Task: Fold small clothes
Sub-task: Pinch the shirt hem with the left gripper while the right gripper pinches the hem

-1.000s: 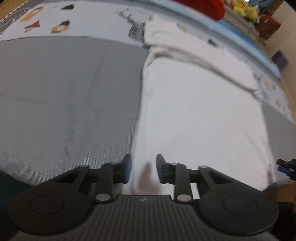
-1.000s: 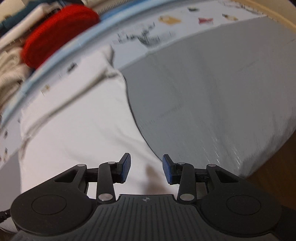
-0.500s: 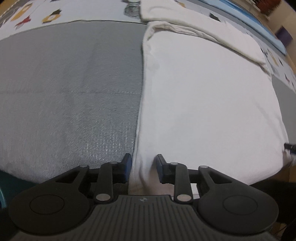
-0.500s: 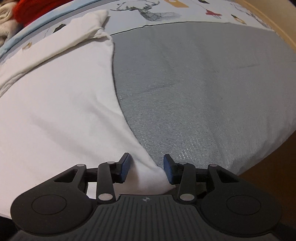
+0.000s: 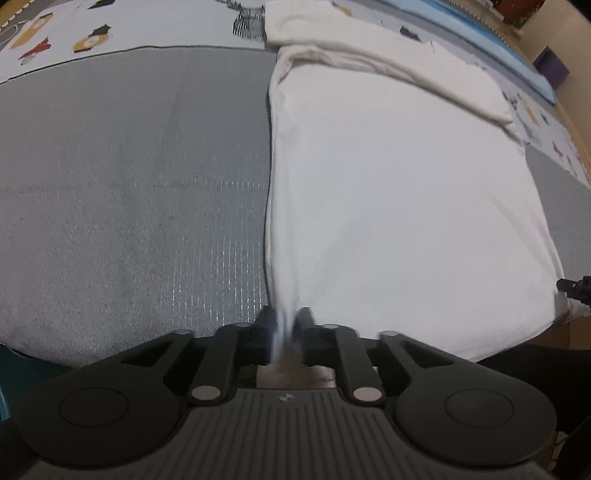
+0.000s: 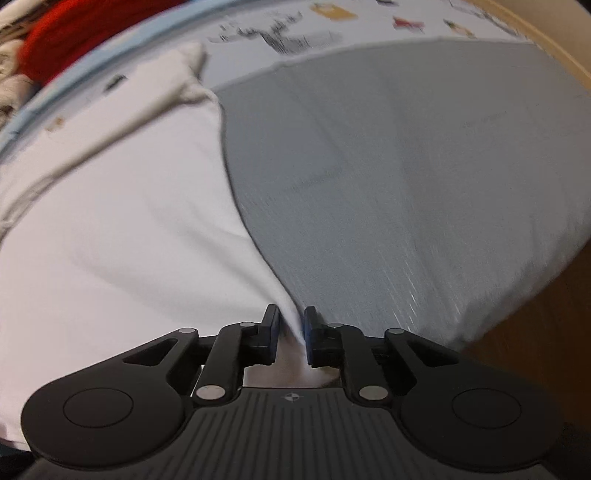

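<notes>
A white garment (image 5: 399, 192) of soft, matt cotton-like cloth lies on a grey woven cover (image 5: 129, 206) whose ribbed weave catches the light in fine shiny lines. Beyond it, a smooth printed sheet (image 5: 122, 26) with small coloured figures. The left gripper (image 5: 285, 326) and right gripper (image 6: 291, 330) are matt black plastic with ridged bodies, bright metal pivot pins and blue pads. A red fuzzy fabric (image 6: 77, 33) sits at far left.

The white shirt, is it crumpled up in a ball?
No, the white shirt lies spread out flat on the grey mat.
</notes>
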